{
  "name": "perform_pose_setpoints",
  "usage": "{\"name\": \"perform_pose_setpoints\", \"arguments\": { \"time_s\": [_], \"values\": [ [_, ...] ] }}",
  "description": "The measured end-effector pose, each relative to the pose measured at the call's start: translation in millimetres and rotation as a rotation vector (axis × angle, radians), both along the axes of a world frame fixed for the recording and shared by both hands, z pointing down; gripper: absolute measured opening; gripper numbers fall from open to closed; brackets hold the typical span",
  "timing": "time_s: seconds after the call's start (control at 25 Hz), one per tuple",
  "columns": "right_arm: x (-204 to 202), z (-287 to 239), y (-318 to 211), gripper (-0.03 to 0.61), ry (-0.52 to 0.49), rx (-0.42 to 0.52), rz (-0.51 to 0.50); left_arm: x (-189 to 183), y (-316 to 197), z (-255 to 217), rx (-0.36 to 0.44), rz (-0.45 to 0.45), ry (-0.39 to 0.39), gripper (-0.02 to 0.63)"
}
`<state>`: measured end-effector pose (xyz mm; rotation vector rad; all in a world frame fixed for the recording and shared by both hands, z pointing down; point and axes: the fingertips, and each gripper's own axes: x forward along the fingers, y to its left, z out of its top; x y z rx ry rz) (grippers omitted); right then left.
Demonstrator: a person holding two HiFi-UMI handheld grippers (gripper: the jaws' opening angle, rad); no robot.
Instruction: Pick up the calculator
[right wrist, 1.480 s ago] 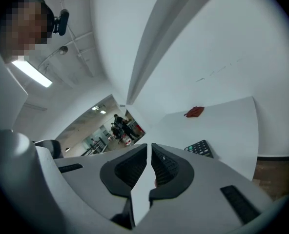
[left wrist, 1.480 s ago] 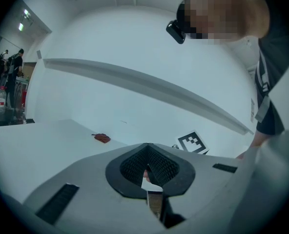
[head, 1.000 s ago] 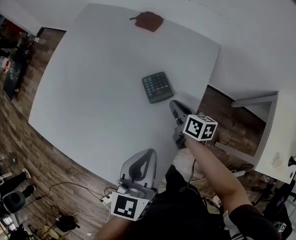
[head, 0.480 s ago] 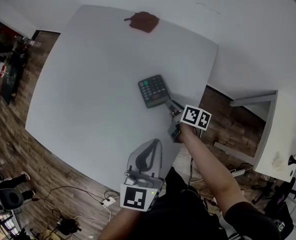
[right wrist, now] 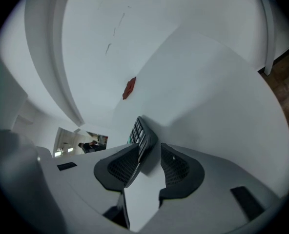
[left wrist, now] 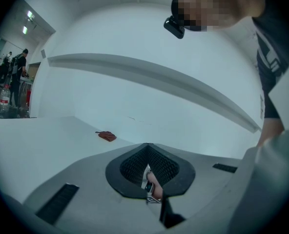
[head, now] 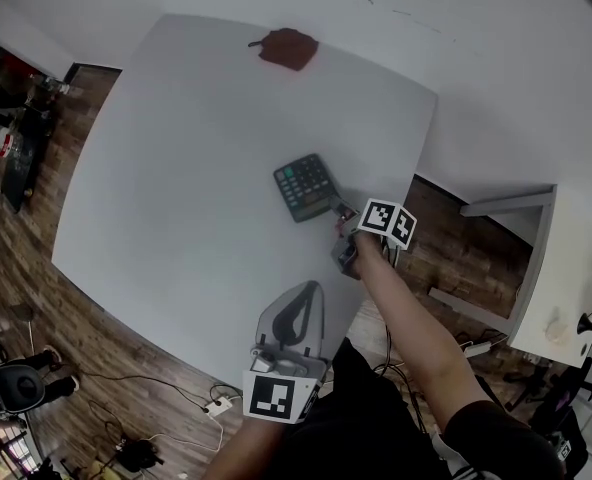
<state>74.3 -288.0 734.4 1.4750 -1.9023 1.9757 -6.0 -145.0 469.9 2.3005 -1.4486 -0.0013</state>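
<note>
The dark calculator (head: 305, 187) lies flat on the white table (head: 176, 168), near its right edge. My right gripper (head: 341, 216) is at the calculator's near right corner, rolled on its side. In the right gripper view the calculator (right wrist: 143, 135) sits edge-on between the jaws of that gripper (right wrist: 150, 150). It lies against the left pad, with a gap to the right pad, and the jaws are opening. My left gripper (head: 301, 290) hangs over the table's near edge, far from the calculator. Its pads meet at the tips in the left gripper view (left wrist: 147, 147), with nothing held.
A small red-brown object (head: 287, 47) lies at the table's far side. Wooden floor (head: 446, 238) shows past the table's right edge, next to the right gripper. A white desk (head: 576, 268) stands further right. People stand far off at the left.
My right gripper has dropped to the calculator's near corner, rolled over and opened its jaws around the edge. The left gripper shifted slightly and stayed shut.
</note>
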Motion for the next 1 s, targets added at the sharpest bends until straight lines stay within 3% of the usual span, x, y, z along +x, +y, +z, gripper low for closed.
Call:
{"name": "perform_pose_setpoints", "arguments": {
  "time_s": [0.12,0.44,0.76,1.0],
  "values": [
    [-3.0,8.1,-5.7,0.123,-0.042,-0.035,0.035,-1.7,-5.1,-7.7,0.050,-0.009,0.005,0.006],
    [-7.3,14.6,-9.0,0.075,-0.164,-0.058,0.096,-6.7,1.6,2.5,-0.013,-0.011,-0.027,0.006],
    [-14.0,-15.6,-5.1,0.064,-0.200,0.042,0.053,-7.6,8.4,-5.4,0.013,-0.024,-0.017,0.006],
    [-22.7,-76.6,3.9,0.064,-0.283,0.167,-0.019,-7.2,13.9,-20.2,0.037,-0.025,-0.023,0.006]
  ]
}}
